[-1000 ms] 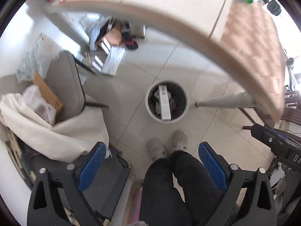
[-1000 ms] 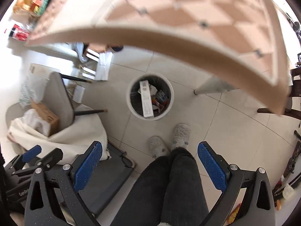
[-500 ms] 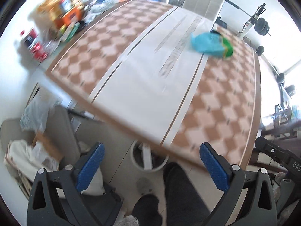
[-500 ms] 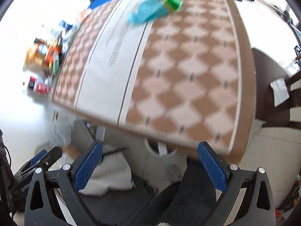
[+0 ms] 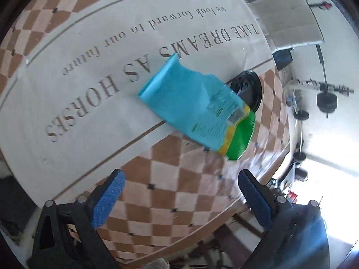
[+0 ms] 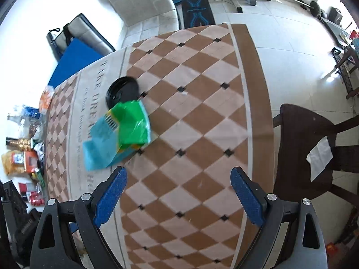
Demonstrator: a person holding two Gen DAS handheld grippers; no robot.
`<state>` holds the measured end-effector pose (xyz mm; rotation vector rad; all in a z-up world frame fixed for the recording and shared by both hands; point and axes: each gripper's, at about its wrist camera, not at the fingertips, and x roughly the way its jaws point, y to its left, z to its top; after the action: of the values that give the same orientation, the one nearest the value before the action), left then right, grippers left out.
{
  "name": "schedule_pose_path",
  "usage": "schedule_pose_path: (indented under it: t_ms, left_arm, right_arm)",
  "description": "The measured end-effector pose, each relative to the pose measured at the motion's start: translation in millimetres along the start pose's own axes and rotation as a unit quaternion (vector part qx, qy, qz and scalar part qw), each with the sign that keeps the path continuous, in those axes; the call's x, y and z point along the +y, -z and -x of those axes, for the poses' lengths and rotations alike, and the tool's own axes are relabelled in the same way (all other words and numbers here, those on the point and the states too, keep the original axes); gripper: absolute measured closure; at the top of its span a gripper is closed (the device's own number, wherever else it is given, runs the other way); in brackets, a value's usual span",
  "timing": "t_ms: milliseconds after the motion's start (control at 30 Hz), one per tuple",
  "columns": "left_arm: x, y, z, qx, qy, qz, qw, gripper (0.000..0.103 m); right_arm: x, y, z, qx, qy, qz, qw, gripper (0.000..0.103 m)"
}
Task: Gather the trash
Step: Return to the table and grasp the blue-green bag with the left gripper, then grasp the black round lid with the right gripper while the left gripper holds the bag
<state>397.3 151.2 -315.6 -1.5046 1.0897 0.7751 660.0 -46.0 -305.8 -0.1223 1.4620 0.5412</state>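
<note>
A crumpled blue and green snack wrapper (image 5: 197, 107) lies on the table's checkered cloth (image 5: 170, 186), partly over a black round lid (image 5: 249, 87). My left gripper (image 5: 179, 192) is open and empty, hovering just short of the wrapper. The wrapper also shows in the right wrist view (image 6: 121, 132), with the black lid (image 6: 122, 90) behind it. My right gripper (image 6: 178, 190) is open and empty, above the cloth to the right of the wrapper. The trash bin is out of view.
A dark wooden chair (image 6: 314, 152) with a white paper on its seat stands at the table's right edge. Snack packs and bottles (image 6: 22, 157) crowd the table's far left end. A white padded chair (image 6: 141, 2) stands beyond the table.
Both grippers have swung up from the floor and the trash bin to above the table. The wrapper is now close in front of both. Both stay open.
</note>
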Motion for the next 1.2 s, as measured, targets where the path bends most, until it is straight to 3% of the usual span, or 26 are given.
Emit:
schedule_pose_path:
  t_ms: [67, 200, 267, 367, 433, 500, 533, 667, 700, 733, 767, 900, 967, 1067, 1200]
  left_arm:
    - [-17, -19, -18, 0.01, 0.0, 0.049, 0.9987, 0.0]
    - [-29, -48, -46, 0.021, -0.019, 0.136, 0.9902, 0.0]
    - [-35, -56, -57, 0.025, -0.042, 0.143, 0.9885, 0.0]
    - [-57, -55, -69, 0.016, -0.115, 0.048, 0.9921, 0.0]
    - [-65, -47, -75, 0.011, -0.169, -0.03, 0.9852, 0.0]
    - [-65, -35, -79, 0.004, -0.212, -0.103, 0.972, 0.0]
    - [-63, -28, -79, -0.003, -0.236, -0.141, 0.9615, 0.0]
    - [-50, 6, -77, -0.033, -0.319, -0.29, 0.9018, 0.0]
    - [-45, 12, -74, -0.037, -0.331, -0.311, 0.8901, 0.0]
    - [-37, 15, -65, -0.047, -0.337, -0.317, 0.8856, 0.0]
    - [-29, 16, -55, -0.058, -0.336, -0.308, 0.8881, 0.0]
    - [3, 14, -5, -0.093, -0.283, -0.234, 0.9256, 0.0]
    - [10, 11, 10, -0.111, -0.271, -0.208, 0.9331, 0.0]
    - [2, 2, 9, -0.132, -0.284, -0.189, 0.9309, 0.0]
    - [8, -13, 6, -0.164, -0.345, -0.187, 0.9052, 0.0]
  right_arm:
    - [-7, -26, -17, 0.003, 0.024, -0.01, 1.0, 0.008]
    - [-20, -48, -40, 0.013, 0.035, -0.028, 0.999, 0.008]
    - [-21, -55, -47, 0.011, 0.041, -0.028, 0.999, 0.008]
    - [-20, -58, -57, 0.016, 0.044, -0.022, 0.999, 0.008]
    - [-18, -62, -63, 0.021, 0.045, -0.01, 0.999, 0.008]
    - [-11, -61, -64, 0.024, 0.048, 0.008, 0.999, 0.008]
    - [-7, -63, -66, 0.025, 0.047, 0.017, 0.998, 0.008]
    - [18, -71, -73, 0.039, 0.025, 0.051, 0.998, 0.008]
    - [25, -73, -76, 0.044, 0.013, 0.059, 0.997, 0.008]
    - [35, -76, -80, 0.051, 0.002, 0.068, 0.996, 0.008]
    - [47, -80, -85, 0.057, -0.007, 0.079, 0.995, 0.008]
    - [102, -93, -108, 0.074, -0.024, 0.142, 0.987, 0.0]
    - [131, -99, -122, 0.081, -0.019, 0.179, 0.98, 0.0]
    - [173, -104, -146, 0.097, 0.009, 0.235, 0.967, 0.0]
    - [207, -104, -166, 0.106, 0.052, 0.283, 0.952, 0.0]
